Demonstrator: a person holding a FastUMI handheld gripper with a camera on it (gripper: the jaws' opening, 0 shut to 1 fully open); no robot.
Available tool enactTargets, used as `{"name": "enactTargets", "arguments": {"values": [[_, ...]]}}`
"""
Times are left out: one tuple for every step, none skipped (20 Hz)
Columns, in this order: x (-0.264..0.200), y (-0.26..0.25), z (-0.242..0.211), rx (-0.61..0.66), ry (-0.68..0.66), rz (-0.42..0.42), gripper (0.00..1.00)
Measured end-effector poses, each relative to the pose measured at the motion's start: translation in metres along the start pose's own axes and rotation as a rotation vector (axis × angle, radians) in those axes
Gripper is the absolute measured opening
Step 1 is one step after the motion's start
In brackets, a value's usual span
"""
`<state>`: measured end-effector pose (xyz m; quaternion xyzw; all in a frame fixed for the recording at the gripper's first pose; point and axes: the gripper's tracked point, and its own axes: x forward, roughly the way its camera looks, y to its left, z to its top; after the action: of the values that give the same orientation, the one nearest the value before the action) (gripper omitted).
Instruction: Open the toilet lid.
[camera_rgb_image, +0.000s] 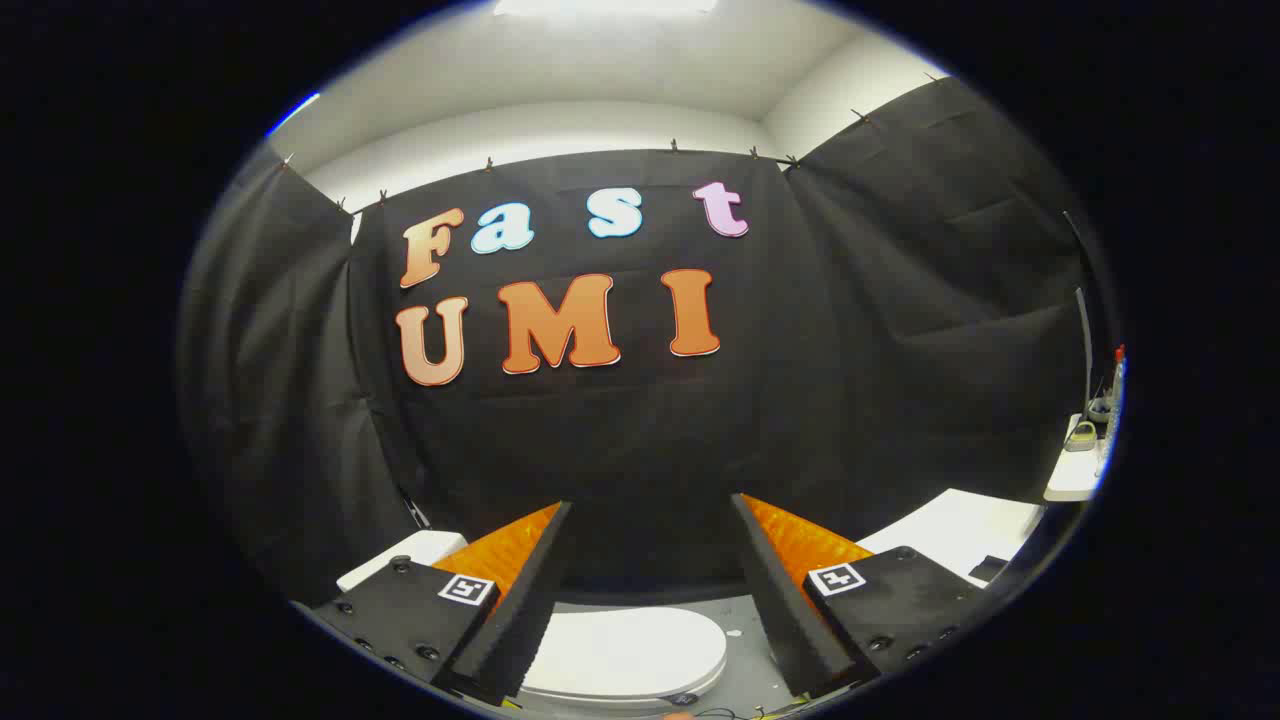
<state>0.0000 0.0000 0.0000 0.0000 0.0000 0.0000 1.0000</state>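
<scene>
Clearly the work is at its very start: the approach. The gripper (650, 520) hangs in the air with its two fingers (525, 600) spread wide apart, nothing between them and nothing touched.

The toilet lid (625, 652) lies below and between the fingers, white and rounded, flat down on the toilet, so it is not yet opened. It sits low, well under the line the fingers point along; they aim at the black cloth wall (640, 440) beyond rather than at the lid. The grey floor (745, 660) shows just beside the lid, by the right finger.

Off past the left finger a white block (400, 555) shows, and past the right finger a white desk (950, 525) with a few small items at its far end, too small to tell apart. Neither lies in the way.

The next move, as I judge it, calls for tipping the gripper downward and bringing it down to the lid's rim. Which edge is the free one I cannot tell, since the hinge is hidden. The fingers would then need either to slip one tip under the rim or to pinch the rim between them, before lifting in an arc about the hinge. The lid looks smooth and thin, so a shallow hold may slip.
</scene>
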Motion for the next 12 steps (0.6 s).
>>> {"name": "enactTargets", "arguments": {"values": [[0.001, -0.001, -0.002, -0.008, 0.001, -0.003, 0.98], [0.002, -0.003, -0.004, -0.016, 0.003, -0.006, 0.98], [0.004, -0.004, -0.003, -0.018, 0.002, -0.01, 0.98], [0.004, -0.005, -0.001, -0.014, 0.0, -0.011, 0.98], [0.005, -0.006, -0.001, -0.007, 0.0, -0.011, 0.98], [0.004, -0.009, -0.001, -0.002, 0.002, -0.012, 0.98], [0.005, -0.011, -0.001, 0.0, 0.003, -0.016, 0.98], [0.003, -0.014, -0.002, -0.001, 0.005, -0.02, 0.98], [0.003, -0.017, -0.002, -0.001, 0.006, -0.024, 0.98], [0.004, -0.018, -0.003, 0.001, 0.007, -0.026, 0.98], [0.004, -0.019, -0.002, 0.003, 0.008, -0.028, 0.98], [0.003, -0.02, -0.002, 0.004, 0.007, -0.028, 0.98]]}}
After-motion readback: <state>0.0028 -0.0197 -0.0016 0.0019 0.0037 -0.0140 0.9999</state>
